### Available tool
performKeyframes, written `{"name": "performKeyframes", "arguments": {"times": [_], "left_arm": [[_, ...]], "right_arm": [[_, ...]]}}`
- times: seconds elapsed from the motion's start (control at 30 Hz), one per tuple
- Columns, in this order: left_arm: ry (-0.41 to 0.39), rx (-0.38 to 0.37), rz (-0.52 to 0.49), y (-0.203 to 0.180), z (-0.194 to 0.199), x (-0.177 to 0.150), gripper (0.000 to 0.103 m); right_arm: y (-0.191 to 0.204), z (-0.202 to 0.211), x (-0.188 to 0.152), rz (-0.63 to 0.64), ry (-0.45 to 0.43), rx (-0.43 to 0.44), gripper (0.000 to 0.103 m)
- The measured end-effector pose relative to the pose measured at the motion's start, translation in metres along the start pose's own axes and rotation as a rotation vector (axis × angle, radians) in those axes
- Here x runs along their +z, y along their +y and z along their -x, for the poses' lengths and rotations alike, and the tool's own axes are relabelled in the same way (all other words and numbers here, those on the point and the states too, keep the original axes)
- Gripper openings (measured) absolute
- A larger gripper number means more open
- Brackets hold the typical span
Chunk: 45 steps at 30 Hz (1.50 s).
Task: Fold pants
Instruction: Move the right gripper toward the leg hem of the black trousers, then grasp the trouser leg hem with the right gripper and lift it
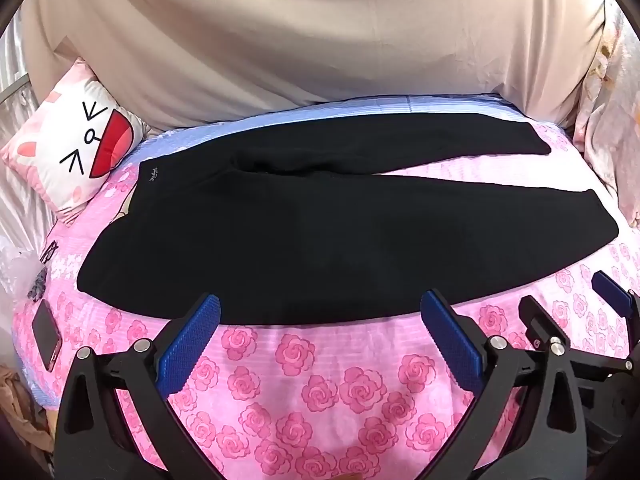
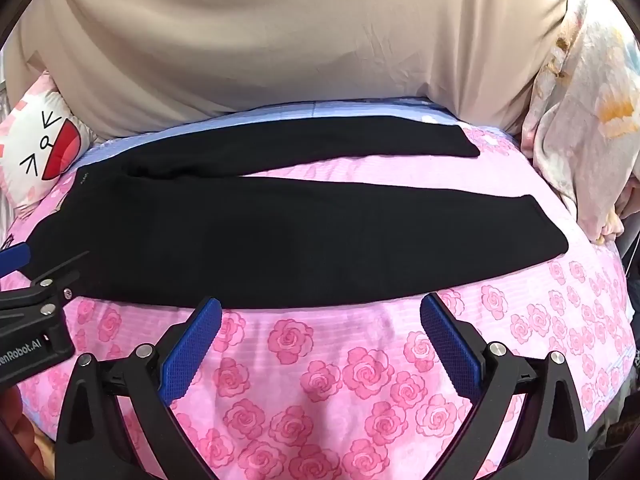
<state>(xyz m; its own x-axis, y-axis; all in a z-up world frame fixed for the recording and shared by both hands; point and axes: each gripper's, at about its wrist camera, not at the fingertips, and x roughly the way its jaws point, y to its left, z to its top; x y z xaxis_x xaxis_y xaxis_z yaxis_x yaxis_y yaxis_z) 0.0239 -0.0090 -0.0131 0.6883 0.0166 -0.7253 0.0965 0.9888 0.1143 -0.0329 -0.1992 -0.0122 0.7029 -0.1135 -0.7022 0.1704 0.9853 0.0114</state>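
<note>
Black pants [image 1: 320,240] [image 2: 224,248] lie flat across a bed, waistband at the left and the two legs spread apart toward the right. The left gripper [image 1: 320,308] hovers open just short of the near edge of the pants, nothing between its blue pads [image 1: 192,344]. In its own view the right gripper [image 2: 320,308] is likewise open and empty, just short of the near leg's lower edge. It also shows at the right of the left wrist view, as the right gripper [image 1: 576,300]. The left gripper [image 2: 24,280] appears at the left edge of the right wrist view.
The bed has a pink rose-print sheet [image 1: 320,392] [image 2: 328,380]. A cartoon cat pillow [image 1: 76,148] [image 2: 40,152] leans at the back left. A beige drape [image 1: 320,40] hangs behind. A phone [image 1: 46,334] lies at the left edge, and a floral blanket [image 2: 580,120] is bunched at the right.
</note>
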Motion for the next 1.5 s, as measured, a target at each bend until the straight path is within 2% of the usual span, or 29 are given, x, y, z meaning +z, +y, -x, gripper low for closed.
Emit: {"name": "performKeyframes", "arguments": {"times": [0.57,0.67,0.77,0.87,1.0,1.07,1.13,1.27,1.37,1.5], "left_arm": [[0.028,0.0,0.009,0.0,-0.026,0.015,0.098],[0.035,0.004,0.026,0.008,-0.035,0.017,0.098],[0.038,0.035,0.031,0.015,-0.045,0.021,0.098],[0.053,0.032,0.039,0.018,-0.057,0.027,0.098],[0.039,0.031,0.01,0.013,-0.072,0.038,0.098],[0.041,0.025,0.0,0.009,-0.079,0.043,0.098],[0.046,0.016,-0.006,0.006,-0.09,0.048,0.098],[0.04,0.014,0.003,0.01,-0.107,0.056,0.098],[0.058,0.022,0.026,0.018,-0.12,0.064,0.098],[0.056,0.06,0.04,0.029,-0.132,0.072,0.098]], "right_arm": [[-0.006,-0.023,0.011,0.015,0.02,0.01,0.098],[-0.026,-0.037,0.022,0.019,0.039,0.033,0.098],[-0.066,-0.052,0.047,-0.024,0.0,-0.025,0.098],[-0.117,-0.079,0.082,-0.065,-0.025,-0.084,0.098],[-0.182,-0.143,0.137,-0.129,0.007,-0.071,0.098],[-0.196,-0.173,0.163,-0.112,0.027,-0.099,0.098],[-0.203,-0.215,0.175,-0.118,0.07,-0.08,0.098],[-0.214,-0.262,0.227,-0.026,0.054,-0.136,0.098],[-0.226,-0.3,0.246,-0.037,0.121,-0.115,0.098],[-0.242,-0.336,0.252,-0.095,0.156,-0.069,0.098]]}}
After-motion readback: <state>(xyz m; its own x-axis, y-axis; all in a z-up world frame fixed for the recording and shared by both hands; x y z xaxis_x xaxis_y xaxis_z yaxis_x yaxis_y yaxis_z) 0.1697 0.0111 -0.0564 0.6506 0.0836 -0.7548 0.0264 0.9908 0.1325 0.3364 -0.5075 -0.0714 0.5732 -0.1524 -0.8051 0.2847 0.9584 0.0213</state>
